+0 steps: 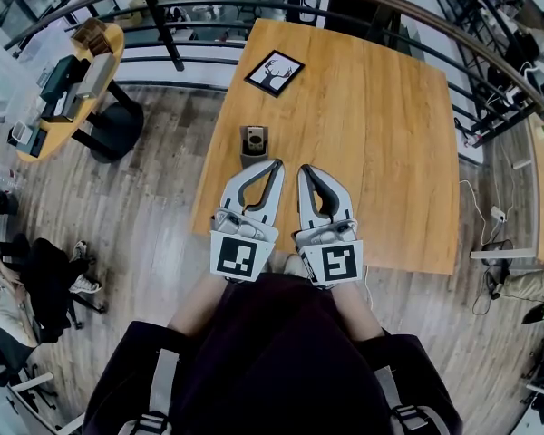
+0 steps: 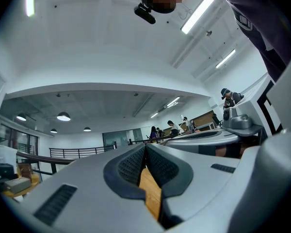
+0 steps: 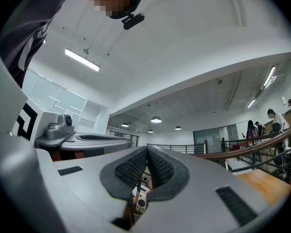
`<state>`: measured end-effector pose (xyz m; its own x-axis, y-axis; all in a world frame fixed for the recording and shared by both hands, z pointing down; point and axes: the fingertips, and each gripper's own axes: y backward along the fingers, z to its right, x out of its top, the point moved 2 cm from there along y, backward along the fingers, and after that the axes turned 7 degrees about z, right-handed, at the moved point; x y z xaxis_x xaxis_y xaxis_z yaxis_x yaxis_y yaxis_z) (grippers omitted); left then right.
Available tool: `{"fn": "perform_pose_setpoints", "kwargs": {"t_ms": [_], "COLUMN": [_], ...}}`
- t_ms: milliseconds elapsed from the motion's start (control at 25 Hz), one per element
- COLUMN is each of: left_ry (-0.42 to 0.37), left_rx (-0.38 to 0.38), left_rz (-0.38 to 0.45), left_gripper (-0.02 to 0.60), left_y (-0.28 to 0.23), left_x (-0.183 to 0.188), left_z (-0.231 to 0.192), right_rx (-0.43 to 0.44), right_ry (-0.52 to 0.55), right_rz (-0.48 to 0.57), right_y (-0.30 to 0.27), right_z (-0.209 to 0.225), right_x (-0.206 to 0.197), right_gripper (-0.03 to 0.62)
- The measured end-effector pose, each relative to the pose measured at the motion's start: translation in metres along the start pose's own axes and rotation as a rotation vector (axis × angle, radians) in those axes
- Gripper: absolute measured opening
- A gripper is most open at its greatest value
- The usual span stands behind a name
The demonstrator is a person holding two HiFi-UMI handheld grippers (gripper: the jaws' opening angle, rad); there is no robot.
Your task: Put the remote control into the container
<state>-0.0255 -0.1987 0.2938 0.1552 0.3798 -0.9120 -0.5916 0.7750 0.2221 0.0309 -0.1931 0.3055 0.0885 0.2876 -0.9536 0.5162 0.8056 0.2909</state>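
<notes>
A small grey container (image 1: 254, 145) stands on the wooden table (image 1: 381, 134), near its left edge, with the remote control (image 1: 254, 137) standing upright inside it. My left gripper (image 1: 274, 167) (image 2: 145, 147) is shut and empty, its tips just short of the container and a little to its right. Beside it my right gripper (image 1: 306, 171) (image 3: 146, 149) is also shut with nothing held. In the right gripper view the remote control (image 3: 139, 201) shows through the gap below the closed tips. Both grippers hover over the table's near edge.
A black-framed picture (image 1: 274, 72) lies at the far left of the table. A railing (image 1: 172, 25) runs behind the table, and a round side table (image 1: 68, 89) with devices stands on the floor to the left. Cables and a power strip (image 1: 497, 214) lie at right.
</notes>
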Motion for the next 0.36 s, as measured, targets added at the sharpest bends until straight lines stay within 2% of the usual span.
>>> {"fn": "perform_pose_setpoints", "kwargs": {"t_ms": [360], "left_ry": [-0.002], "left_rx": [0.006], "left_rz": [-0.006], "left_gripper": [0.012], "left_y": [0.003], "left_x": [-0.0051], "left_z": [-0.0049], "right_rx": [0.002], "right_ry": [-0.006], "right_rz": [-0.006], "right_y": [-0.0027], "right_z": [-0.0039], "right_x": [-0.0041], "right_gripper": [0.018]}}
